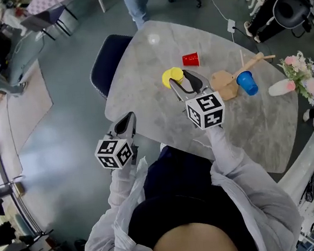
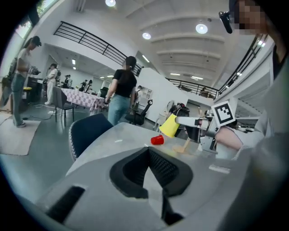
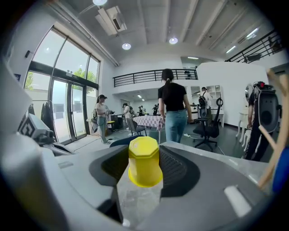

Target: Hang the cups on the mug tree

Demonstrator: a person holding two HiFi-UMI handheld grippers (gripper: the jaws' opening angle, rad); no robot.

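Right gripper (image 1: 182,83) clamps the yellow cup (image 1: 172,76), base pointing away, above the surface (image 1: 144,101). Left gripper (image 1: 129,118) is pinched together, empty, off the surface's edge. Red cup (image 1: 191,59) lies tipped over, blue cup (image 1: 247,82) just beside the mug tree (image 1: 225,84).

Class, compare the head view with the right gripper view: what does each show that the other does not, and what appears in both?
Only the head view shows the small red plastic cup, the bunch of pink flowers and the left claw. Only the right gripper view shows the tall glass windows and the black balcony railing of the hall. Both show the yellow plastic cup clamped in the right claw, and the wooden mug tree.
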